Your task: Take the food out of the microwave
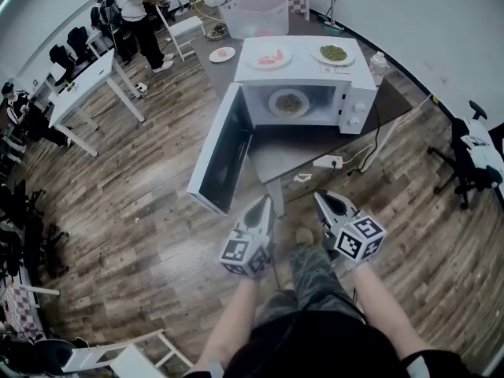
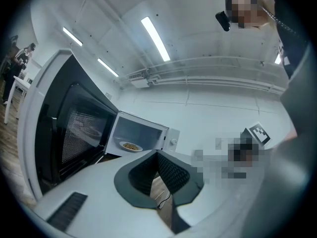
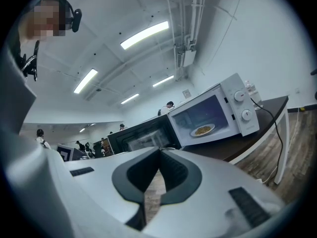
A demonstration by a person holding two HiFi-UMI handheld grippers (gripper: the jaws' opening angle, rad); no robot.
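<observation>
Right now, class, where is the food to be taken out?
Head view, upper centre: on a plate inside the open microwave, right of its door.

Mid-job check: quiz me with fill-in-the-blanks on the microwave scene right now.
The door of the microwave stands ____.
Inside sits one plate of food; on top sit ____ more plates.
The left gripper and right gripper are both ____ and empty.
Missing words: open; two; shut.
</observation>
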